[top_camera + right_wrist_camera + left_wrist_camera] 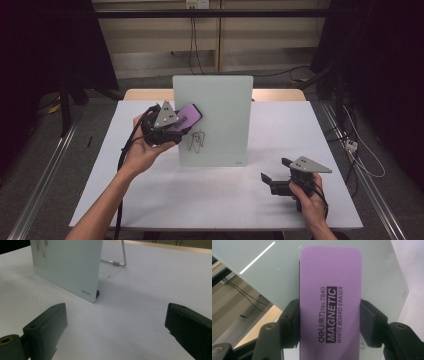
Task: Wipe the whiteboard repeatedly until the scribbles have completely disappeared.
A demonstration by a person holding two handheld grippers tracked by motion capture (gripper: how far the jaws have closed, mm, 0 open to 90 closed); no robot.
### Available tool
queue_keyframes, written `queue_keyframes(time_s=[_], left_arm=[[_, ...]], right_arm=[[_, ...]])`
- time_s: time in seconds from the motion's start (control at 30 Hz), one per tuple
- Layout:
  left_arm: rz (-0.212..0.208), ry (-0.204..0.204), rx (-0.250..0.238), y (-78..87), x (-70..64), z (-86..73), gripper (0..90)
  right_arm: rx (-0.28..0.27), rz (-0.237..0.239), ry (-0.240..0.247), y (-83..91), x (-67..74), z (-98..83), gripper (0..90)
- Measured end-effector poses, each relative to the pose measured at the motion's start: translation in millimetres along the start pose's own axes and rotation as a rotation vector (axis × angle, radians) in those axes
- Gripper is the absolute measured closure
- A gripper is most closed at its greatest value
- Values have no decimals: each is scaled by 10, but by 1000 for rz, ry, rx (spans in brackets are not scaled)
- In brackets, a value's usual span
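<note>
From above, the left gripper [172, 125] is holding a purple eraser [191, 114] against the standing whiteboard [220, 120], its own view is showing both jaws pressing the eraser's [330, 300] sides, and the right gripper [115, 335] is resting with jaws gaping apart over the table [140, 302].

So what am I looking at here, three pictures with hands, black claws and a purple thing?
A person sits at a white table, holding a two-jaw tool in each hand. One picture comes from a camera above the table; the other two come from small cameras riding on each tool, looking along its black jaws. On the table stands a small glass whiteboard with pen scribbles on it. The left tool is clamped on a purple magnetic whiteboard eraser, held up against the board. The right tool rests low near the table, jaws open, holding nothing.
</note>
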State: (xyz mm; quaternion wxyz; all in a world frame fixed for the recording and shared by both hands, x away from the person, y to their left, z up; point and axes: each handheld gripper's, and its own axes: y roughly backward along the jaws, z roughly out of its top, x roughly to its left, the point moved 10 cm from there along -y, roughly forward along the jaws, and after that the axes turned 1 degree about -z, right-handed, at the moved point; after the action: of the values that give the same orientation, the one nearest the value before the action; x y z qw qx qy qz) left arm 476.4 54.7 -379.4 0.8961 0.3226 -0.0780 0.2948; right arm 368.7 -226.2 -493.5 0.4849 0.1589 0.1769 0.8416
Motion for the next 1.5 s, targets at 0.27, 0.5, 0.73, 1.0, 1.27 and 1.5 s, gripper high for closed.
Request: queue_keyframes(time_s=[0.27,0.5,0.73,1.0,1.27,1.5], left_arm=[[-26,-41,38,-121,-201,-106,413],[-55,-75,79,-223,-387,-224,412],[-79,-98,114,-303,-543,-340,412],[-128,-118,153,-388,-715,-487,412],[-138,-111,166,-362,-700,-505,412],[-79,-68,119,-225,-461,-370,412]], right_arm=[[1,0,4,-1,0,-2,42],[0,-1,1,0,2,1,43],[-4,1,4,3,2,3,42],[-3,2,6,6,2,2,43],[-3,3,-2,13,-1,2,43],[-1,1,-2,13,-5,1,42]])
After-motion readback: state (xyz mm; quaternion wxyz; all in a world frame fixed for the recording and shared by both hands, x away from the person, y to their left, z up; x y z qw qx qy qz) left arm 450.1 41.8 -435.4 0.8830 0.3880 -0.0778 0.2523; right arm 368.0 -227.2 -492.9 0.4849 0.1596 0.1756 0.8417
